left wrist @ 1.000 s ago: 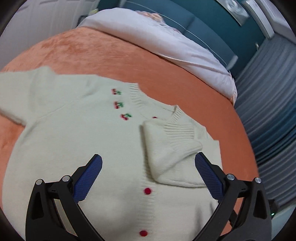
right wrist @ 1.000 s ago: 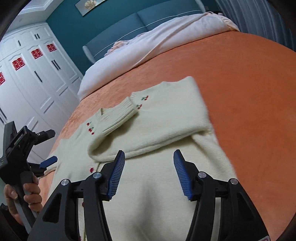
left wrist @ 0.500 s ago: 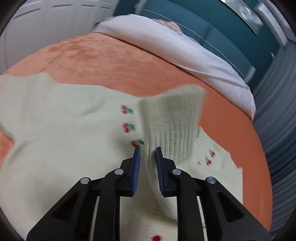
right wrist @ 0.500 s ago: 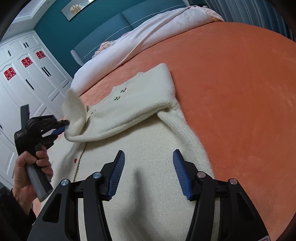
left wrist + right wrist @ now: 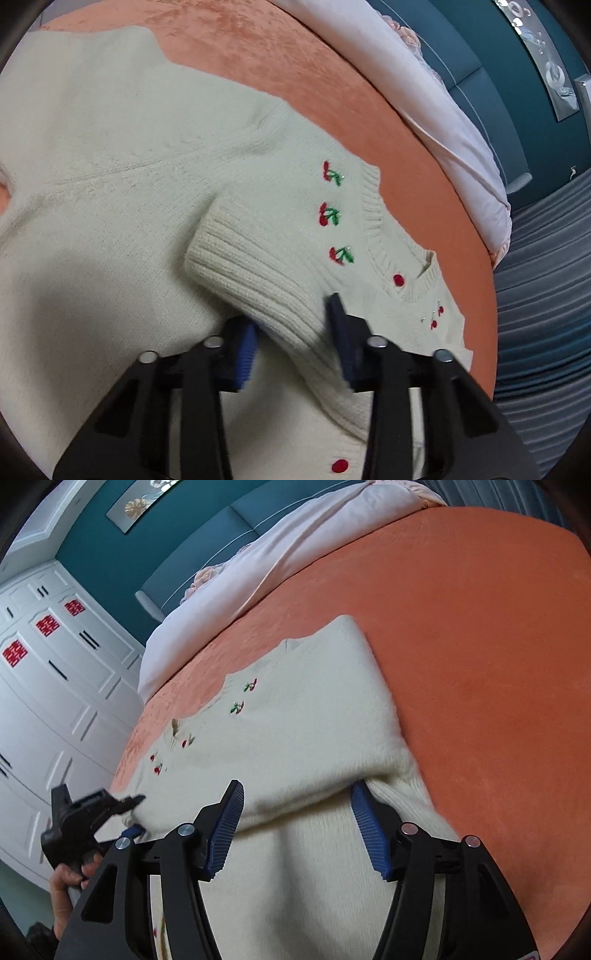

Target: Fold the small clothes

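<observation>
On the bed [image 5: 480, 627], the left tool [image 5: 295, 345] pinches the cardigan [image 5: 110, 184] cuff [image 5: 258, 273] beside the quilt [image 5: 258, 572]; the right tool [image 5: 295, 830] is spread over its sleeve [image 5: 399, 775].

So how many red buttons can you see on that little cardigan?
2. One red button sits at the cardigan's neckline; another lies lower down the front. The folded sleeve may hide more between them.

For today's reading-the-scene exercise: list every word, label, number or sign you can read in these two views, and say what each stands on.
"囍", the red double-happiness sign, three times: on the white wardrobe doors, right wrist view.
Cardigan: embroidered cherries only, no text.
Framed picture on the teal wall: an image, no words readable.
Left wrist view: no text.
</observation>
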The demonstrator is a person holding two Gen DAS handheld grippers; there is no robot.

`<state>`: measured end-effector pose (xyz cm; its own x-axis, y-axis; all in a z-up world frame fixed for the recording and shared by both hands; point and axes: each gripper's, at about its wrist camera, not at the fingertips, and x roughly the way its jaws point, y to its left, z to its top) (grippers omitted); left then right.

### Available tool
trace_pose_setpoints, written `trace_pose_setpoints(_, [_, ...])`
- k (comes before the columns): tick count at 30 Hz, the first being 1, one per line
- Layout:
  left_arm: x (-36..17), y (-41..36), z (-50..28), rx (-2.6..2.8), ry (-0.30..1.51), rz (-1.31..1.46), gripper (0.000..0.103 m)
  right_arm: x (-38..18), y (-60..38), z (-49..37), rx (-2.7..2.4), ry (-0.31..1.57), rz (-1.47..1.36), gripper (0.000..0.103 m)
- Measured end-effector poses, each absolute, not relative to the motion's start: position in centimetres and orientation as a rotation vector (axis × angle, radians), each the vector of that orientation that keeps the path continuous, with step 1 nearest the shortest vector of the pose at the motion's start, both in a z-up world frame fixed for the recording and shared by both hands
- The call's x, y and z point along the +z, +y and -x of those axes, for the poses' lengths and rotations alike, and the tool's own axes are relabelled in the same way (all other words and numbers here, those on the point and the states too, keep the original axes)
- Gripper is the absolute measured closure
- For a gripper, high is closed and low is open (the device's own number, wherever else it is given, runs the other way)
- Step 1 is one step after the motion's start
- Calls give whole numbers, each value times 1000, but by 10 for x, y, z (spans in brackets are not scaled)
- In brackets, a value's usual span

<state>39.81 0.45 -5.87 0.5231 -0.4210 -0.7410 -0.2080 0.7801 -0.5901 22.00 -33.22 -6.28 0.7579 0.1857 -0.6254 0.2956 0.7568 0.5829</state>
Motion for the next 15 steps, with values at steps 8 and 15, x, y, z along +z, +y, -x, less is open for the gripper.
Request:
trace_pose_setpoints(8, [-37, 0, -399, -231, 991, 613, 80, -37, -331, -224, -148, 597, -575, 92])
trace_pose_setpoints(15, [-53, 36, -363, -212, 956, 822, 47, -56, -338, -221, -170, 721, -590, 92])
